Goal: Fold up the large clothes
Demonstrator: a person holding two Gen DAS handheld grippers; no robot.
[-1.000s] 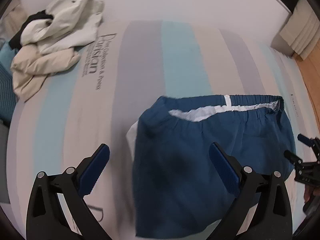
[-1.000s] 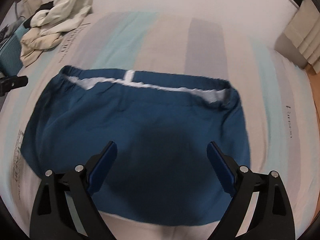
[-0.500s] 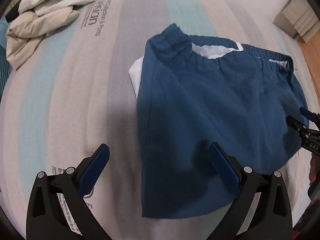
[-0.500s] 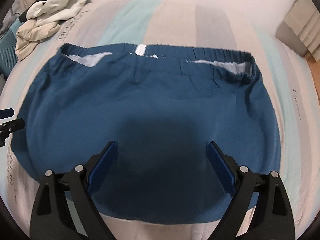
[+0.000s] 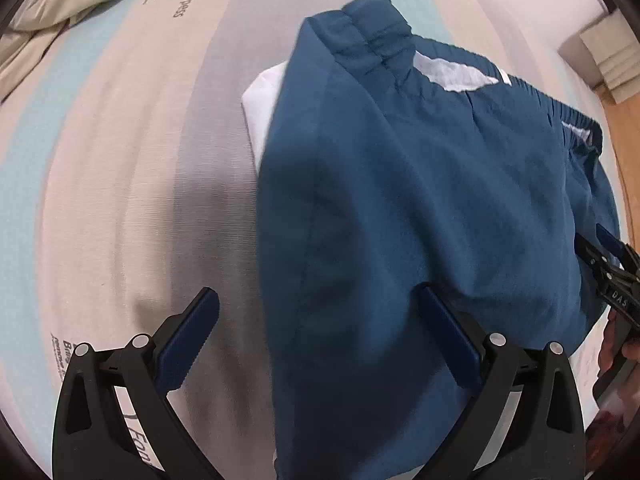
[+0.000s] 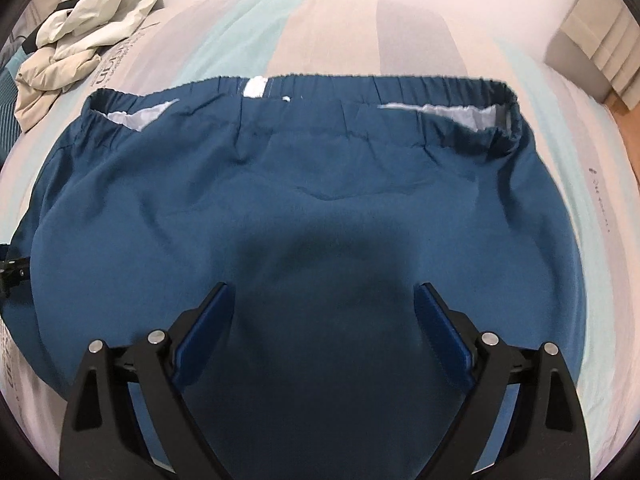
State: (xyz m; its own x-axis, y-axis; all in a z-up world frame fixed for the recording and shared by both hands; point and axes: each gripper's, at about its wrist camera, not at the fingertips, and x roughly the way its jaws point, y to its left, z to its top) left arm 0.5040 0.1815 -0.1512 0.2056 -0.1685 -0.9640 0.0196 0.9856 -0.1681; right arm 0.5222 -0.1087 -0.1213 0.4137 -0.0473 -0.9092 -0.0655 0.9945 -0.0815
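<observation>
Dark blue shorts [image 5: 420, 200] [image 6: 312, 208] with an elastic waistband and white lining lie flat on the striped bed, waistband at the far side. A white pocket lining [image 5: 260, 100] sticks out at their left edge. My left gripper [image 5: 320, 312] hovers open over the shorts' left edge, one finger above the bedsheet and the other above the fabric. My right gripper [image 6: 324, 304] is open low over the middle of the shorts, holding nothing. The right gripper's tips [image 5: 608, 256] show at the right of the left wrist view, by a hand [image 5: 620, 352].
A heap of cream and beige clothes [image 6: 84, 28] [image 5: 68, 20] lies at the bed's far left corner. The striped sheet [image 5: 120, 180] stretches bare to the left of the shorts. Curtains and wooden floor [image 6: 600, 52] lie beyond the bed's right side.
Both grippers have come lower and closer to the shorts, which now fill more of each view. The left gripper has shifted toward the shorts' left edge. Both stay open.
</observation>
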